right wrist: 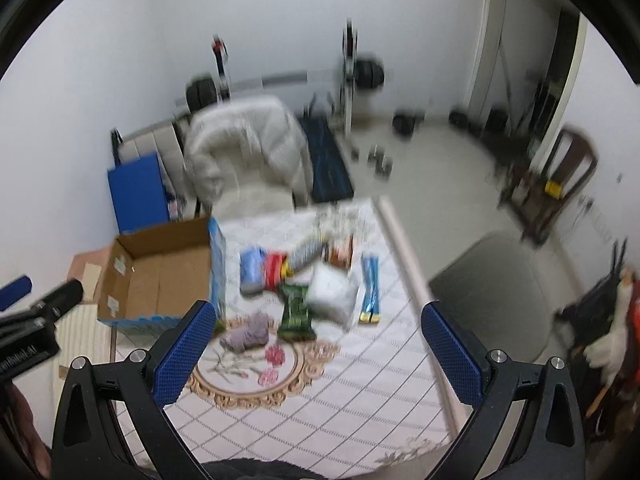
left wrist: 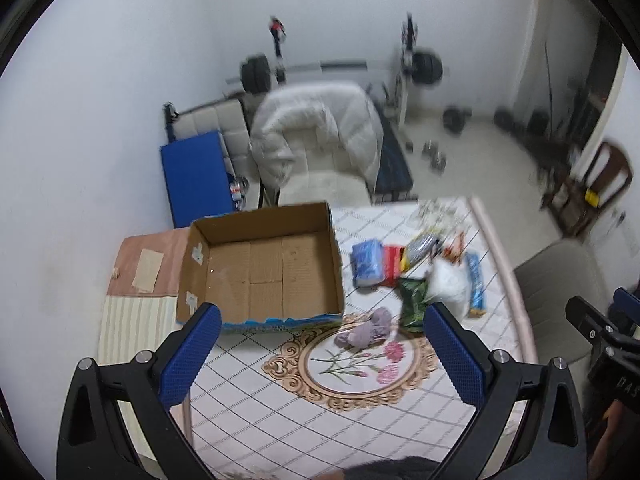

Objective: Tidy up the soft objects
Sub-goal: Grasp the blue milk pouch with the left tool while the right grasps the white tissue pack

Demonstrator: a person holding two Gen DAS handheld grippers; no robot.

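An open, empty cardboard box (left wrist: pixel 264 264) stands on the left of the table; it also shows in the right wrist view (right wrist: pixel 160 280). A purple cloth (left wrist: pixel 366 330) (right wrist: pixel 248 332) lies by the box's front corner. Behind it lie a green packet (left wrist: pixel 412 304) (right wrist: pixel 296 312), a blue soft pack (left wrist: pixel 366 262) (right wrist: pixel 252 268), a white bag (left wrist: pixel 450 284) (right wrist: pixel 332 292) and a blue bar (left wrist: pixel 476 280) (right wrist: pixel 370 284). My left gripper (left wrist: pixel 324 356) is open and empty above the table, near the cloth. My right gripper (right wrist: pixel 316 356) is open and empty above the table.
The table carries a checked cloth with a flower medallion (left wrist: pixel 356 364). A chair draped in a white quilt (left wrist: pixel 316 136) stands behind the table, a grey chair (right wrist: pixel 500 292) to its right. A weight bench with a barbell (left wrist: pixel 340 68) stands against the far wall.
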